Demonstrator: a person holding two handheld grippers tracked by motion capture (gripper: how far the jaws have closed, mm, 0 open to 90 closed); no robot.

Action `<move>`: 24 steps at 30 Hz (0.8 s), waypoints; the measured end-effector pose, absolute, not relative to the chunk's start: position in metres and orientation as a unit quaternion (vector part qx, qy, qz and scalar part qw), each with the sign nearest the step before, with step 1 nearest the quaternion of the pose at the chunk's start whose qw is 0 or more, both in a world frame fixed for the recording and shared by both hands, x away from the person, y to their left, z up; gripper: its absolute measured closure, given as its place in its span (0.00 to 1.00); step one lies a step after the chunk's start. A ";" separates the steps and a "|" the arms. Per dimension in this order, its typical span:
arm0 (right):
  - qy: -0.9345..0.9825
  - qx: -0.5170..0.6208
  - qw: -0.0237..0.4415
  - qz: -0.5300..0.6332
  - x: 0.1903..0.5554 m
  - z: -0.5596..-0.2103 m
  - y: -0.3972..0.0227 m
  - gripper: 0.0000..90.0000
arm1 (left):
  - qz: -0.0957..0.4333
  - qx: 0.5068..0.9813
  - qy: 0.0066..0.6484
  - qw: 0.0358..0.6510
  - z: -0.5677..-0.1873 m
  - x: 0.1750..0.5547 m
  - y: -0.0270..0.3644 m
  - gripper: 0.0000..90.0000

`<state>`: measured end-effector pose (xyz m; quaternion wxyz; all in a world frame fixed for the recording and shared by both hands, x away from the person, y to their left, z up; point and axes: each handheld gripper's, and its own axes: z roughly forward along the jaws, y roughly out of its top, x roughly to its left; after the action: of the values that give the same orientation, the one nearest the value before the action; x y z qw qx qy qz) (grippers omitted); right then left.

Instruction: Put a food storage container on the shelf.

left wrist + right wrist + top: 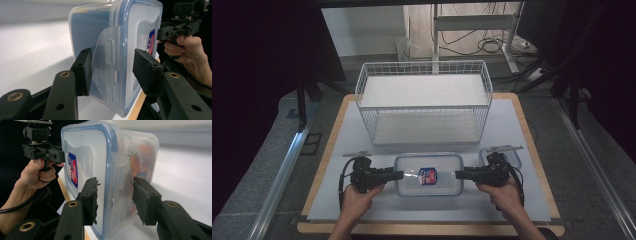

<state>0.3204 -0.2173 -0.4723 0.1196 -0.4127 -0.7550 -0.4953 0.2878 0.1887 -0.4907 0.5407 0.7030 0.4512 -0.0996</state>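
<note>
A clear plastic container [428,175] with a blue-sealed lid and a red-and-blue label lies near the table's front edge. My left gripper [399,174] is at its left end and my right gripper [458,174] at its right end. In the left gripper view the jaws [112,72] straddle a raised latch flap [107,62], one pad on the flap and one over the lid. In the right gripper view the jaws [115,200] clasp the other end's latch flap [122,185] the same way. Orange-red contents [143,155] show through the wall. Each view shows the other hand's gripper beyond the container.
A white wire basket [424,100] with a shelf stands behind the container at mid-table. A smaller clear lidded box [511,156] sits behind my right hand. A small metal piece [357,153] lies behind my left hand. The white mat [362,200] ends at a wooden table edge.
</note>
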 end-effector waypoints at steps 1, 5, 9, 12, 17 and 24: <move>-0.754 -0.409 0.115 -0.501 0.322 -0.465 -0.217 0.62 | -0.094 0.704 0.446 0.544 -0.483 0.290 0.190 0.57; -0.752 -0.405 0.106 -0.510 0.325 -0.453 -0.217 0.62 | -0.082 0.707 0.437 0.549 -0.467 0.295 0.190 0.57; -0.750 -0.391 0.086 -0.526 0.333 -0.429 -0.217 0.62 | -0.061 0.713 0.427 0.553 -0.444 0.301 0.189 0.57; -0.748 -0.386 0.079 -0.535 0.338 -0.417 -0.216 0.62 | -0.045 0.717 0.420 0.555 -0.423 0.307 0.189 0.57; -0.744 -0.378 0.070 -0.546 0.348 -0.398 -0.215 0.62 | -0.032 0.716 0.416 0.559 -0.402 0.315 0.191 0.57; -0.740 -0.371 0.059 -0.558 0.365 -0.373 -0.208 0.62 | -0.013 0.709 0.414 0.571 -0.376 0.329 0.196 0.57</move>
<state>0.3649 -0.2084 -0.3732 0.0586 -0.3714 -0.7397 -0.5581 0.3290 0.1964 -0.3765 0.5712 0.7086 0.4140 -0.0127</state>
